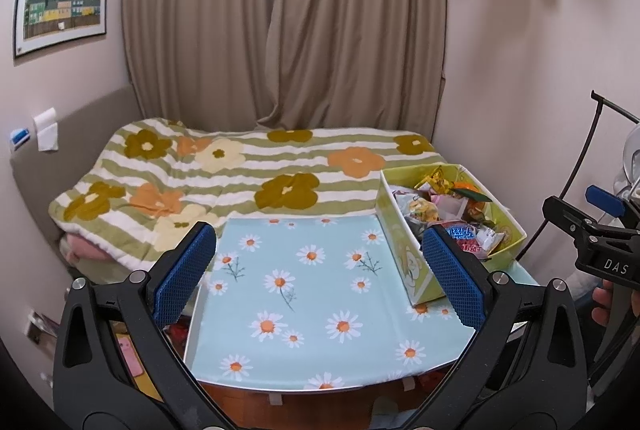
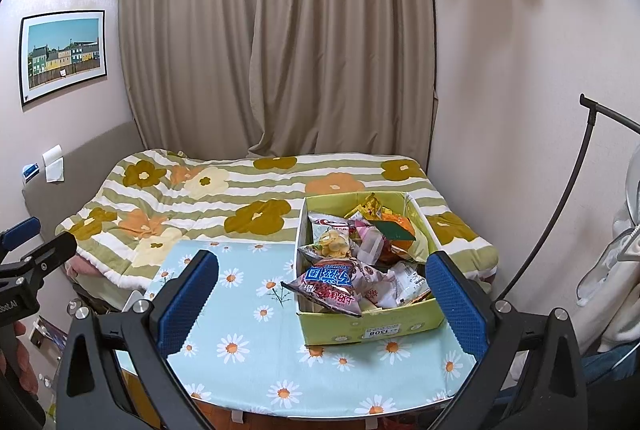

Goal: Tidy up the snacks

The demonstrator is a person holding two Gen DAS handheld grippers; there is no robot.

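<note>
On daisy tablecloth (image 2: 248,346), snack box (image 2: 372,326), left tongs (image 1: 320,278), right tongs (image 2: 322,304) both spread, empty

Bare tablecloth (image 2: 240,330) beside snack box (image 2: 372,326)

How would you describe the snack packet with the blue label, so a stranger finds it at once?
On the daisy tablecloth stands a yellow-green cardboard box full of snacks. The packet lies at its near left corner, the only one with a blue label and white characters.
</note>
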